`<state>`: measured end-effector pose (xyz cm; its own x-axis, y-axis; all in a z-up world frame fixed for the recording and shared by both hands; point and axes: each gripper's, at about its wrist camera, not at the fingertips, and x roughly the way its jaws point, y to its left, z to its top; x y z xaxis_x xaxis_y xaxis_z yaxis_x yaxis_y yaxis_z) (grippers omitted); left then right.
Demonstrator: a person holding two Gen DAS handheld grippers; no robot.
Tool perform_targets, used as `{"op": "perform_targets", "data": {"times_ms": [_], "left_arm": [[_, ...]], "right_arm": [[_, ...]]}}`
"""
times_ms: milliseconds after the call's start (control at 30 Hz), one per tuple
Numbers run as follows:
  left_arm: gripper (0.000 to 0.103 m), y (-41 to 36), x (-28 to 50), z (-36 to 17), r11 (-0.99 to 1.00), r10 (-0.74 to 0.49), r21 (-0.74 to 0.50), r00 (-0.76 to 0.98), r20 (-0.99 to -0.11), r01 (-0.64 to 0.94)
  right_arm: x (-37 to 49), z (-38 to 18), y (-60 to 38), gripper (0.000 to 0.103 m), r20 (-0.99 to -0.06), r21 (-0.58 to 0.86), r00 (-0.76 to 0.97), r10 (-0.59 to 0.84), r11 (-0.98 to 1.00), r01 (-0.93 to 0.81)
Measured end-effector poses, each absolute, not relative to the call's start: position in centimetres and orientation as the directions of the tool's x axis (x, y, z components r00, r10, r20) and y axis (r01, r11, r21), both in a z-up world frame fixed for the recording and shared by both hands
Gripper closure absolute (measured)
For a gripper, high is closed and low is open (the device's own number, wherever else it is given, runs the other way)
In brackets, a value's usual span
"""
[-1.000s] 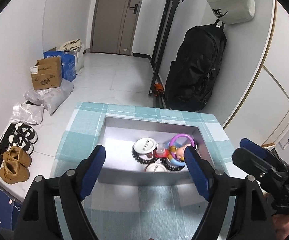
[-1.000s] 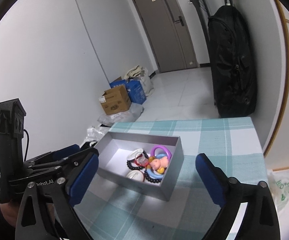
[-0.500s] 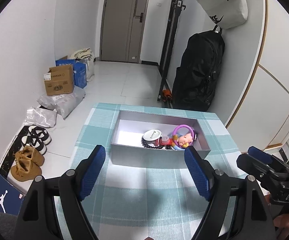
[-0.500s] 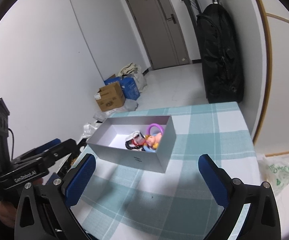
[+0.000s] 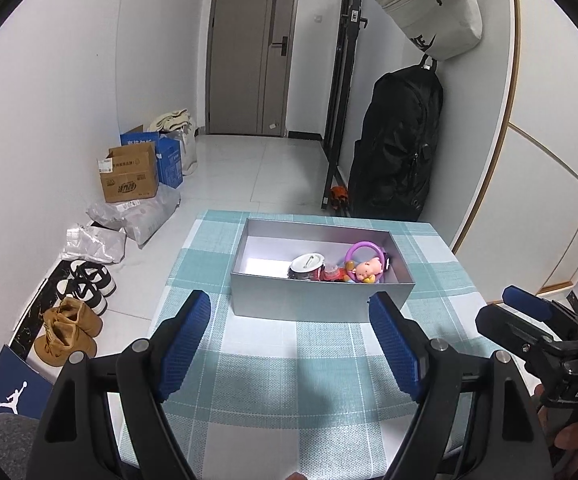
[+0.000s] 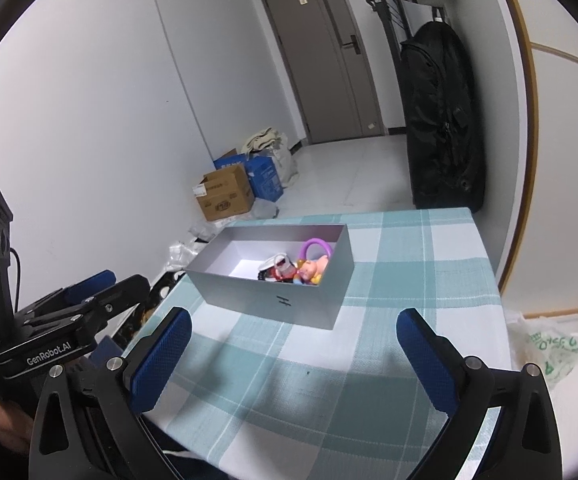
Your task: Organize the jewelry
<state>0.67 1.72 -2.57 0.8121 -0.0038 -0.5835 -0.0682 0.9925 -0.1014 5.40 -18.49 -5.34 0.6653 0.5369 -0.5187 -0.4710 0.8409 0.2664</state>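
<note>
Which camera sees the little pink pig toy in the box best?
The left wrist camera. It looks down into the grey box, so the pink pig toy shows whole below its purple ring. From the right wrist camera the box's near wall hides the pig's lower part.

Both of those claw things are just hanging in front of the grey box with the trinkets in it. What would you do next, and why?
Probably pull back: both the left gripper and right gripper are open and empty, short of the grey box, and the trinkets already lie together inside it. None shows on the checked cloth.
</note>
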Motion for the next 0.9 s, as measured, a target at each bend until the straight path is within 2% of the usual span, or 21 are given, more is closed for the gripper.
{"op": "perform_targets", "data": {"times_ms": [900], "left_arm": [[0.025, 1.48, 0.39, -2.45, 0.993, 0.028, -0.078, 0.816, -0.577, -0.089]], "right_arm": [[5.10, -5.46, -18.48, 0.000, -0.530, 0.254, 0.667, 0.523, 0.849, -0.464]]}}
